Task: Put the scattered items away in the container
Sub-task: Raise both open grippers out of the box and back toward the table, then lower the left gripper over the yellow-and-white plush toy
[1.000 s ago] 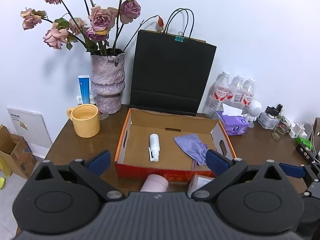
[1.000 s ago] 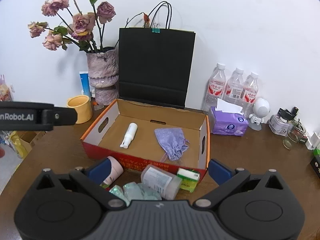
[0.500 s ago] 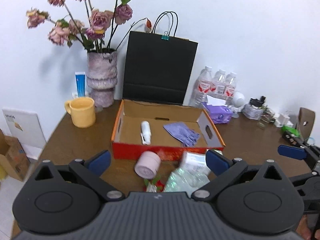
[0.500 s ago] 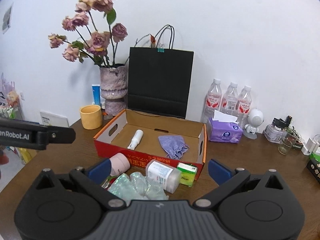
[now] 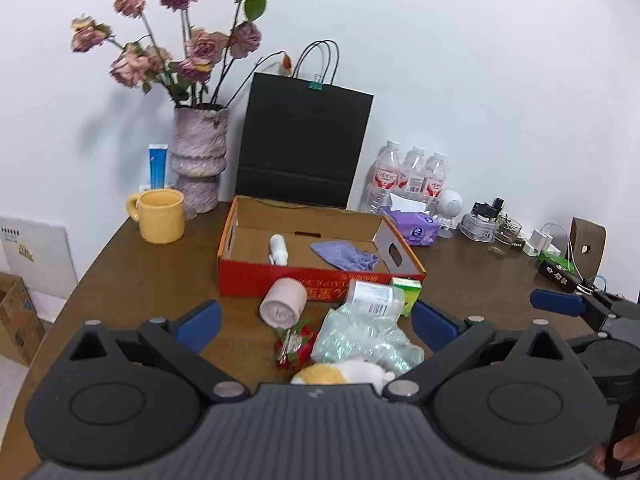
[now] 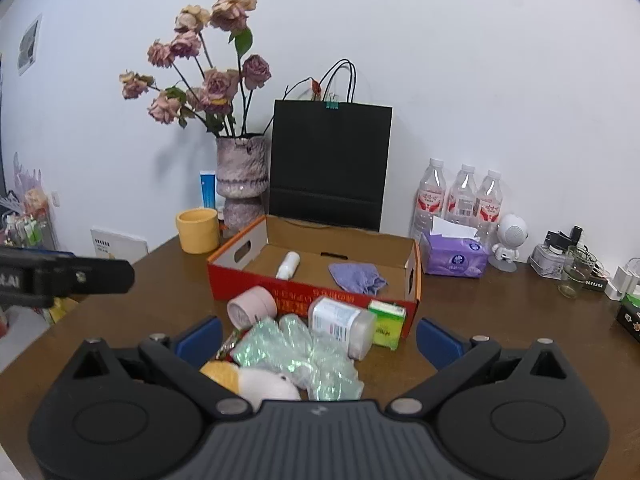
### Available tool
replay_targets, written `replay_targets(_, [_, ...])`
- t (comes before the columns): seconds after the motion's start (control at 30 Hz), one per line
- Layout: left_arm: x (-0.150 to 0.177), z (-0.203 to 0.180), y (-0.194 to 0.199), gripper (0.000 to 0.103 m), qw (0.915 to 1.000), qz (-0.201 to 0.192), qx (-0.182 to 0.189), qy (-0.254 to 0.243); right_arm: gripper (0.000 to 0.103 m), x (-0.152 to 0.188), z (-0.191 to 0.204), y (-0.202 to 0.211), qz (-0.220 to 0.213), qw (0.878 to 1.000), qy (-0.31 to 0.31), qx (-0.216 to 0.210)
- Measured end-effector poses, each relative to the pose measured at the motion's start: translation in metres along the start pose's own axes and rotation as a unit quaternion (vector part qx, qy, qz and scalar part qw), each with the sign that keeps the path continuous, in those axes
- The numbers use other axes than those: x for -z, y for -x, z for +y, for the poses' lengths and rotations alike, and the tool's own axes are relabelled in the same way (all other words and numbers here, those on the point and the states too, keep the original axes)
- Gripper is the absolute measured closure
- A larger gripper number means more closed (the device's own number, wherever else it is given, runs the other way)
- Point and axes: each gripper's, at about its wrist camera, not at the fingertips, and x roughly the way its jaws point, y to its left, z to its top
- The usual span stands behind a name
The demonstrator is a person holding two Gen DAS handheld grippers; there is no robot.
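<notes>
Both claws, the left gripper (image 5: 316, 322) and the right gripper (image 6: 318, 336), stood wide and empty. The scattered items lay near the cardboard box (image 6: 312, 294): pink jar (image 6: 252, 306), pill bottle (image 6: 342, 321), crinkled bag (image 6: 296, 356). A yellow mug (image 6: 198, 230) stood far left.

Left gripper (image 5: 316, 322) jaws spread wide, empty. Cardboard box (image 5: 256, 276) holds white spray bottle (image 5: 279, 248) and purple cloth (image 5: 344, 255). Just outside its front wall: pink jar (image 5: 283, 307) on its side, clear bottle (image 5: 372, 298), green carton (image 5: 406, 294), crinkled plastic bag (image 5: 364, 340), plush toy (image 5: 340, 374) (partly hidden).
</notes>
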Motion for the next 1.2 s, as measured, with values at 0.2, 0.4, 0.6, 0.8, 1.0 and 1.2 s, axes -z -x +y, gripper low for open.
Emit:
replay_targets(0.2, [0.019, 0.004, 0.017, 0.000, 0.9992, -0.038, -0.007, 0.013, 0.000, 0.015, 0.001, 0.005, 0.006, 1.000, -0.011, 0.000])
replay_targets(0.4, [0.030, 0.003, 0.023, 0.000, 0.9982, -0.052, -0.002, 0.029, 0.000, 0.026, 0.002, 0.012, 0.005, 1.000, -0.021, -0.005])
replay_targets(0.6, [0.048, 0.007, 0.022, 0.000, 0.9972, -0.051, -0.005, 0.054, 0.000, 0.036, 0.001, 0.012, 0.001, 1.000, -0.030, 0.001])
replay_targets(0.8, [0.064, 0.010, 0.017, 0.000, 0.9976, -0.039, -0.021, 0.053, 0.000, 0.045, -0.002, 0.013, -0.006, 0.999, -0.039, -0.007])
replay_targets(1.0, [0.072, 0.013, 0.010, 0.000, 0.9984, -0.035, -0.024, 0.038, 0.000, 0.057, -0.004, 0.012, -0.022, 0.999, -0.030, -0.007])
replay_targets(1.2, [0.084, 0.014, -0.008, 0.000, 0.9997, -0.009, -0.009, 0.021, 0.000, 0.071, -0.004, 0.000, -0.022, 1.000, -0.015, 0.002])
